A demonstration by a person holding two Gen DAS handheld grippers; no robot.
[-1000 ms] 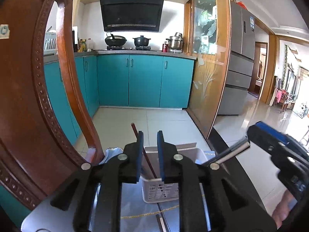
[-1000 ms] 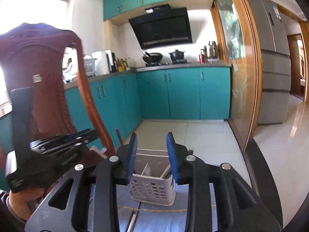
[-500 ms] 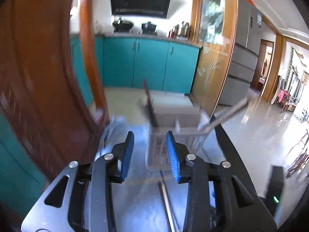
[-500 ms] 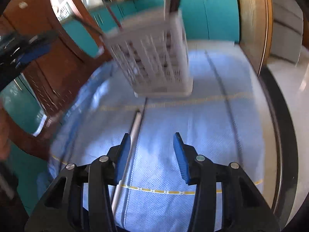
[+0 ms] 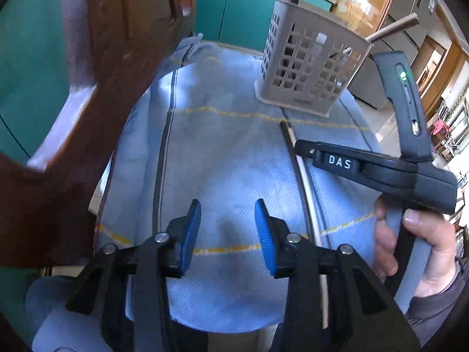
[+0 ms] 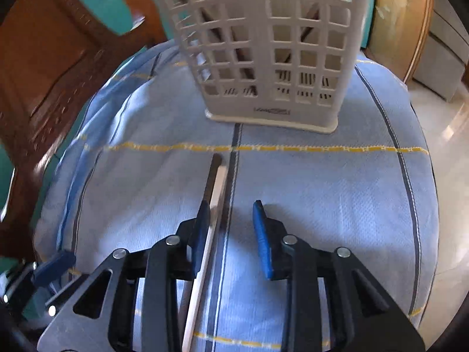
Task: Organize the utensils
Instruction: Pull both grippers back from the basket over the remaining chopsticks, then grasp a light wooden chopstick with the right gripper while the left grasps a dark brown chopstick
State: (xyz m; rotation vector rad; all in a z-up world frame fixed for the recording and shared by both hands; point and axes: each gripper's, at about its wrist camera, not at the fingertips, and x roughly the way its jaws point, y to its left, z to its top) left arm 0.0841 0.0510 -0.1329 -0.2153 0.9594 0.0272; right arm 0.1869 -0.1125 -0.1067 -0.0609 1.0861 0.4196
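Chair wood [image 5: 96,94] fills the far left, one dark carved frame standing against the round table [image 5: 222,152], which wears a pale blue cloth crossed by yellow and dark lines. Next along, the left hand-held gripper [image 5: 228,231] hangs over bare cloth with its two blue pads apart and spreading wider, nothing between them. Right of it two chopsticks lie side by side on the cloth, one dark [image 5: 293,158] and one pale [image 5: 307,193], both running away toward one beige slotted utensil basket [image 5: 307,67] that stands upright at the table's far side. Several dark sticks and one round brown handle [image 5: 392,28] poke out of its top; I cannot count the sticks for sure. Furthest right, the right hand-held gripper [image 6: 231,228] is held in a hand [image 5: 416,249] with a grey sleeve. Its jaws are drawing together, the pale chopstick [image 6: 209,226] lying just inside its left pad and the dark one [image 6: 212,176] beside it, neither yet pinched.
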